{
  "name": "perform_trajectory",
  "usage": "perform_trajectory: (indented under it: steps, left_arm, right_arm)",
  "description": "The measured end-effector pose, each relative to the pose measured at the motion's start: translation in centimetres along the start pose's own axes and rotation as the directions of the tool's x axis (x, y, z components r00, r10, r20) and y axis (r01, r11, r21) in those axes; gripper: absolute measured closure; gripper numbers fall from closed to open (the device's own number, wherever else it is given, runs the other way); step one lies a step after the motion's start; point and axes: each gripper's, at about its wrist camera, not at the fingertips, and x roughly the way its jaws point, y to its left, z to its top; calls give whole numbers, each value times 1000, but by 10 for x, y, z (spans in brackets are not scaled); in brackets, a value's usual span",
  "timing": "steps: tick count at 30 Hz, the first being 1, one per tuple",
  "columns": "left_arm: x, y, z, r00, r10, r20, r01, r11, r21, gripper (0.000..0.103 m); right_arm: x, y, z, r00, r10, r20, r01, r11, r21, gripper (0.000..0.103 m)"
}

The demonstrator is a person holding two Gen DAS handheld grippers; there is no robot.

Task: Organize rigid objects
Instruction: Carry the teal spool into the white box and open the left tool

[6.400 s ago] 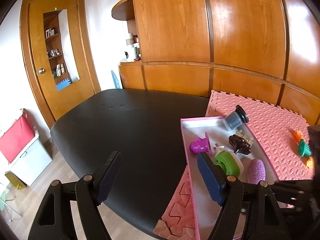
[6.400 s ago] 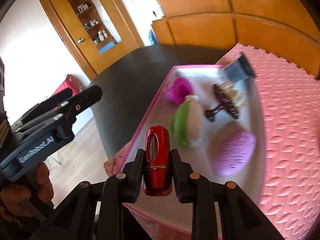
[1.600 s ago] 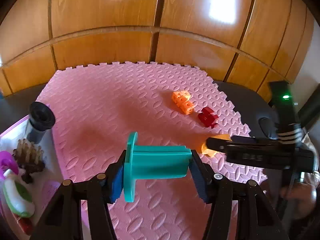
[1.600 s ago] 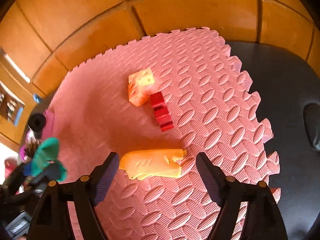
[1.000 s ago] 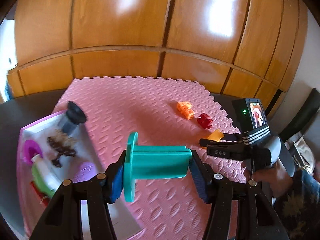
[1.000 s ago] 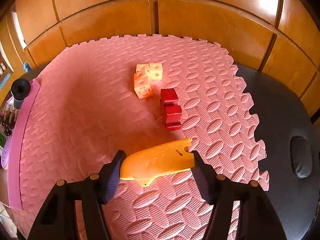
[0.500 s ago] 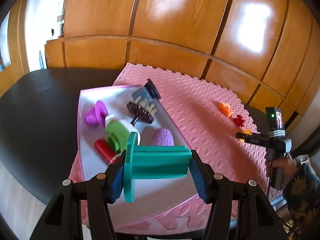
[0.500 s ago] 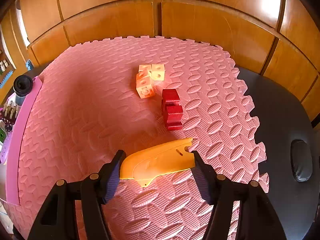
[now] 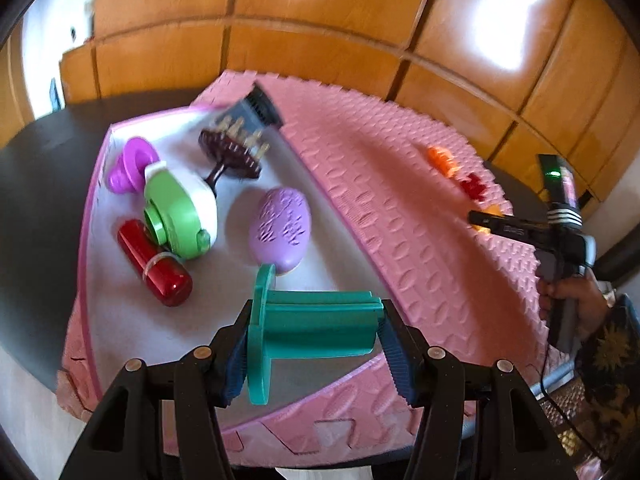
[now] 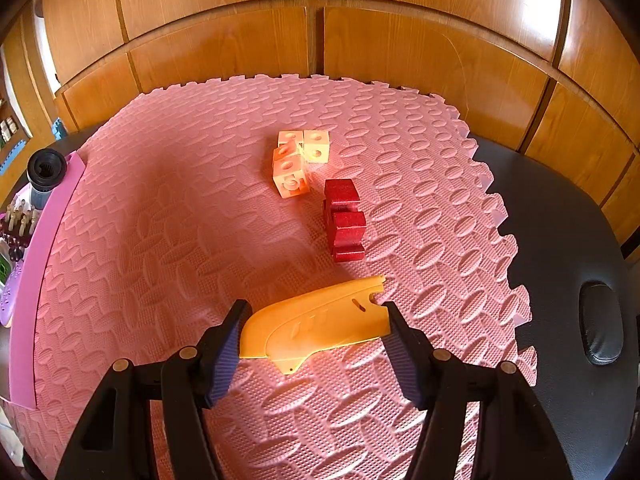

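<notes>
My left gripper (image 9: 314, 348) is shut on a teal flanged spool (image 9: 308, 326) and holds it above the near end of the pink-rimmed tray (image 9: 120, 320). In the tray lie a red cylinder (image 9: 154, 262), a green and white tape dispenser (image 9: 180, 210), a purple oval (image 9: 280, 228), a magenta piece (image 9: 130, 166), a brown brush (image 9: 234, 152) and a grey black-capped tube (image 9: 252, 114). My right gripper (image 10: 314, 342) is shut on a flat orange piece (image 10: 316, 322) over the pink foam mat (image 10: 180, 240). Orange cubes (image 10: 298, 162) and a red block (image 10: 344, 220) lie beyond it.
The mat lies on a black table (image 10: 568, 240) against curved wooden panels (image 10: 320, 20). The tray's pink rim (image 10: 36, 264) shows at the left of the right wrist view. The right gripper and the hand on it show at the right of the left wrist view (image 9: 560, 236).
My left gripper has carried the teal spool from over the mat leftward to above the tray and lower toward it. My right gripper has closed on the orange piece and holds still.
</notes>
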Motion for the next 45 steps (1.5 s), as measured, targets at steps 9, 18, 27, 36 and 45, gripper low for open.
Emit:
perform_trajectory:
  steps: [9,18,27,36,45]
  left_arm:
    - [32,5,23,997,70,24,-69,997,-14,44]
    - [37,6,28,995,91,43,-91,996,-10,43]
    - [22,2,20,990,117,74,-117,993,1,34]
    - [-1,2,19,978,175,117,-176,984,-4,29]
    - [-30,-3,16,955,232,184,-238,971,16,26]
  right_arm:
    - [0,1,0,1000,-5,0,5,1000,-5,37]
    - [1,1,1,1000,-2,-1,2,1000,-3,37]
    - [1,0,0,1000,1,-3,-1,1000,3,37]
    - [1,0,0,1000,1,-2,-1,1000,4,37]
    - [0,0,0,1000,4,-3,-4,1000,7,37]
